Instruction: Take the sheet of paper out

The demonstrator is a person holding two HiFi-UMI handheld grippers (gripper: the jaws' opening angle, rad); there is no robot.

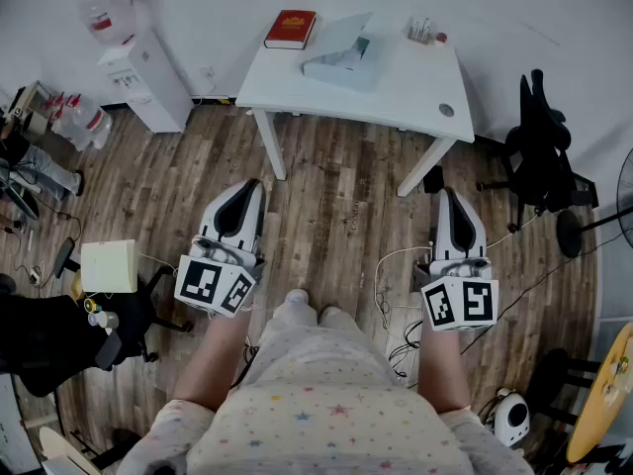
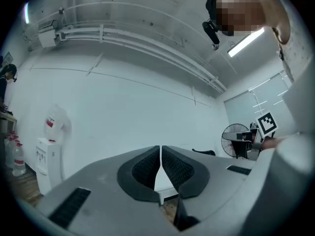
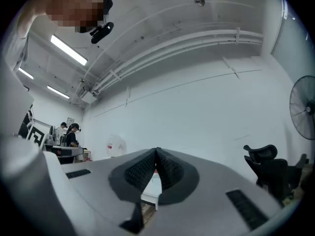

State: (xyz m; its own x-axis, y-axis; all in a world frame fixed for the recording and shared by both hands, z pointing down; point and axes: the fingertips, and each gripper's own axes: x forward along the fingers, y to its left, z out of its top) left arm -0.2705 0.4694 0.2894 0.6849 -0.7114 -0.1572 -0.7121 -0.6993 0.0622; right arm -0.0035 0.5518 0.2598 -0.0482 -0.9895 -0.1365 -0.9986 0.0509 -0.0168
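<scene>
**Not started: both grippers idle, well short of the tabletop**

Task status: nothing done yet, as far as can be seen. The white tabletop is seen at the top of the head view, well apart from both grippers, w/ a stretch of wood floor between.

Left gripper: held low in front of the body, pointed roughly level toward the table. Its jaws are seen pressed together in the left gripper view, w/ nothing between them; only wall and a bit of table edge show beyond.

Right gripper: same attitude on the other side. Jaws closed tip to tip in the right gripper view, also empty.

Where the paper is: no loose sheet can be made out. A pale blue folder-like item lies near the middle of the tabletop, w/ what looks like a flap raised; the sheet is judged to be in or under it, but this can't be confirmed at this range. A red book lies to its left near the back edge, and some small items, too small to identify, stand at the back right.

Left to do (judged): approach to be made, jaws to be opened, folder prob. to be steadied w/ one gripper, sheet to be pinched by an edge w/ the other and drawn clear. So the whole job remains.
</scene>
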